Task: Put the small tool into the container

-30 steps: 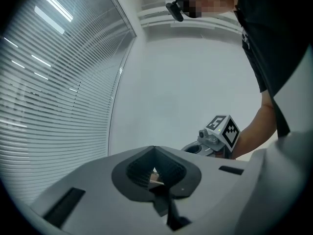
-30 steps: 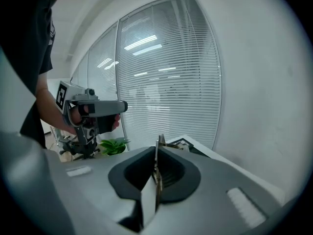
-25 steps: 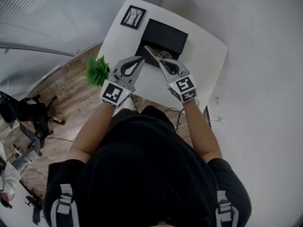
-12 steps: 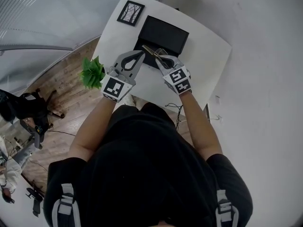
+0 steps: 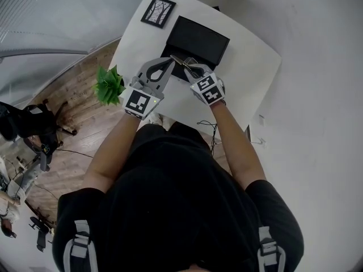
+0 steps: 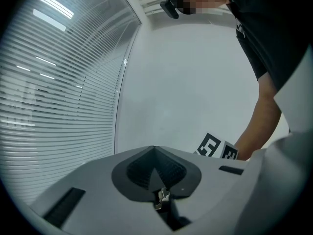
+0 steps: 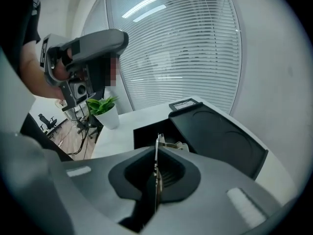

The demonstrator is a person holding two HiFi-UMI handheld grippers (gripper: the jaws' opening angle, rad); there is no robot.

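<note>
Together we held both grippers over the white table (image 5: 249,67), close in front of the black container (image 7: 143,136), whose lid (image 5: 199,38) lay opened flat behind it. Our right gripper (image 5: 190,68) had its jaws pinched on the small tool (image 5: 180,60), a thin, flat strip of pale, brassy metal. It showed edge-on in the right gripper view, with a small curved piece at its far end. The tool stuck out past the jaws, above the container's open front part, and its tip lay just beside the tip of our left gripper (image 5: 168,63). That gripper's jaws were pressed together. A tiny shiny bit showed at their seam, and we could not tell what it was. A potted plant (image 5: 110,84) stood at the table's left edge and a framed picture (image 5: 157,11) lay at its far corner.
</note>
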